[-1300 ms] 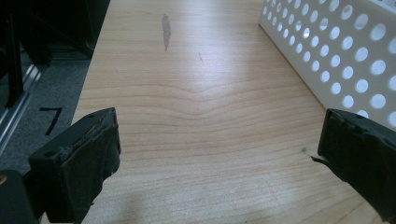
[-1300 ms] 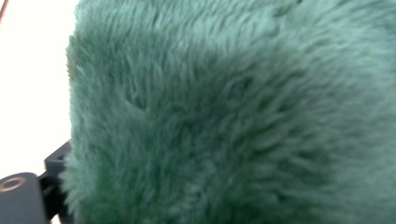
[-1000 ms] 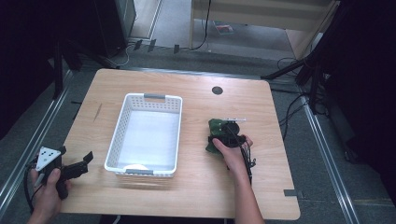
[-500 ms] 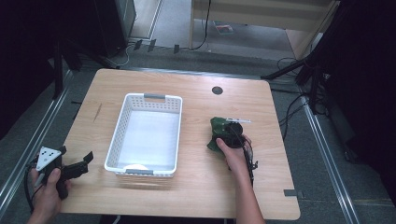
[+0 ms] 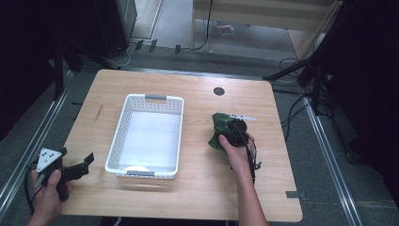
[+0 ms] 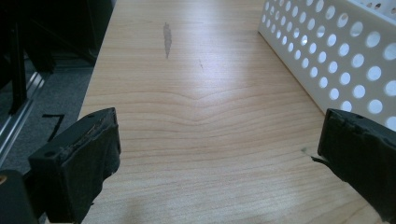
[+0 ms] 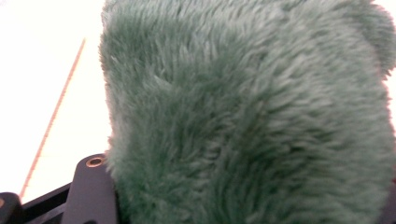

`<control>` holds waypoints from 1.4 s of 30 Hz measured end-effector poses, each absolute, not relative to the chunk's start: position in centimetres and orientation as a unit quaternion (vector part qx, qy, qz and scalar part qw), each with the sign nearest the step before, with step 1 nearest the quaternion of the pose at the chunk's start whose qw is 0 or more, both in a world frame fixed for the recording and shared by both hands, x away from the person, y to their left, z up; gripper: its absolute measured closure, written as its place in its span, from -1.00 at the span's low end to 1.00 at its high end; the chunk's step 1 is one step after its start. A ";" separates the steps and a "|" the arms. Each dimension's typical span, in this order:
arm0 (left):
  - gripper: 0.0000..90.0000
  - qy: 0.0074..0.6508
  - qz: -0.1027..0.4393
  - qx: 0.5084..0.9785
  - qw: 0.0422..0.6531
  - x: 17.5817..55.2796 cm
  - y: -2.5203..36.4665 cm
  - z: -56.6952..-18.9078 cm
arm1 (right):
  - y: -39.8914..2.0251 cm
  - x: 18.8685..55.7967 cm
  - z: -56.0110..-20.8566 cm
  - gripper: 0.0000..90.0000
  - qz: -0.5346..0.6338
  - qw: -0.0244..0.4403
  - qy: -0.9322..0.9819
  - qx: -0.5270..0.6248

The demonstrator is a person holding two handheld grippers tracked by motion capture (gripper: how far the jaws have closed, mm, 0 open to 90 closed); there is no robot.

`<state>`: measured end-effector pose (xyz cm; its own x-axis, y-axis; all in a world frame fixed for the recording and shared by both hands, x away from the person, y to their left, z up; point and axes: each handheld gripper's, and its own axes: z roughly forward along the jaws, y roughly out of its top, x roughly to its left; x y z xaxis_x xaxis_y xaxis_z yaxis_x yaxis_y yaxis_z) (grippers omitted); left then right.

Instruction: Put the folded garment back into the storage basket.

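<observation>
Between right jaws: green plush toy, clamped; jaws just closed on it.
Right gripper: right of white basket, toy just off wooden table.
Toy to basket: leftward, near.
Left gripper: jaws wide apart, nothing held, at basket's near-left corner.
Nearer hand: right.

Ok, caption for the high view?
Right gripper clamps a dark green furry plush toy beside the white perforated plastic basket; left gripper open.
</observation>
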<state>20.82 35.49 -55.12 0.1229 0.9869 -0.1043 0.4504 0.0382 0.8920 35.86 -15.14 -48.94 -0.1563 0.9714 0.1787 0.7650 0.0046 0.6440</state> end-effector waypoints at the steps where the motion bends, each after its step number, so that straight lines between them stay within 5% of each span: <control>1: -0.99 0.582 0.316 0.617 0.425 20.8 35.5 -55.1 | -15.0 35.8 -48.6 -0.17 0.318 0.162 0.691 0.629; 42: -0.99 0.579 0.314 0.622 0.425 20.8 35.4 -55.1 | -7.5 35.6 -40.3 -0.20 0.364 0.189 0.715 0.566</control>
<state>20.83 35.45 -55.13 0.1334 0.9859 -0.1009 0.4526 0.0300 0.8912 35.58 -7.46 -40.31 -0.2889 0.9468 0.1416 0.6717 0.0951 0.7347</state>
